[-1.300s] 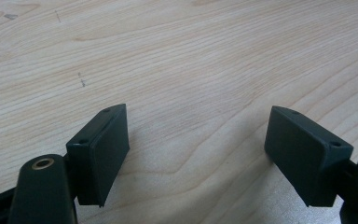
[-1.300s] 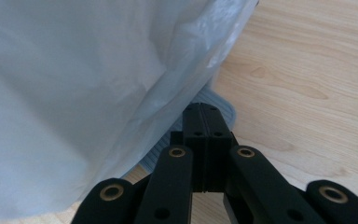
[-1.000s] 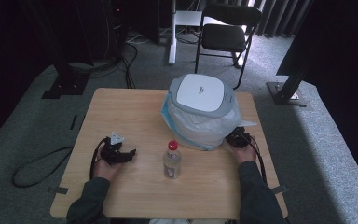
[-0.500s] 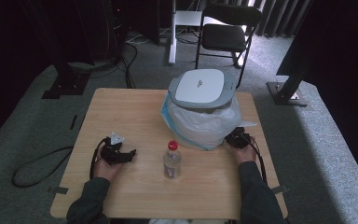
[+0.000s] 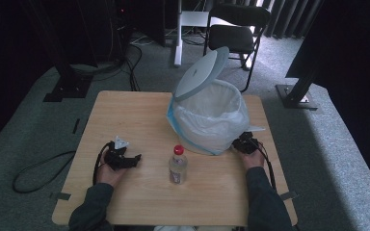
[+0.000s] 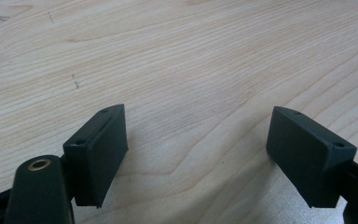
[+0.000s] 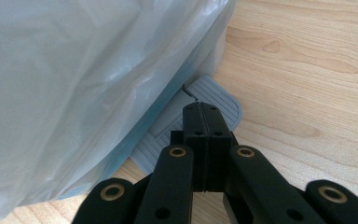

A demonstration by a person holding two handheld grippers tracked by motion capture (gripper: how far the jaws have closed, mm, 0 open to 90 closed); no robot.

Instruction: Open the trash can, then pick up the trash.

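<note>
Your right gripper (image 7: 203, 140) has its jaws clenched together on nothing, tips pressing down on the grey ribbed foot pedal (image 7: 214, 100) at the base of the pedal bin (image 5: 212, 120). Lid (image 5: 201, 72) is tipped up toward the far side of the bin, white liner bag (image 7: 74, 84) open at the mouth. Step in hand looks like holding the lid open by the pedal.

To do it well: push straight down and stay on the middle of the pedal's ribbed pad; the tips sit close to its inner end, right beside the liner, so don't slide into the plastic. Hold a steady load, or the lid will likely drop.

Your left gripper (image 6: 191, 154) is released, jaws wide apart over bare wooden table (image 6: 191, 56), nothing between them. In the high view it rests well to the left of the bin, on the near side. The water bottle (image 5: 177, 165), red cap, stands upright just in front of the bin, between the two grippers, nearer the bin than the left gripper is. Probably the next pick: come at it from the left, mid-body, and don't knock it over.
</note>
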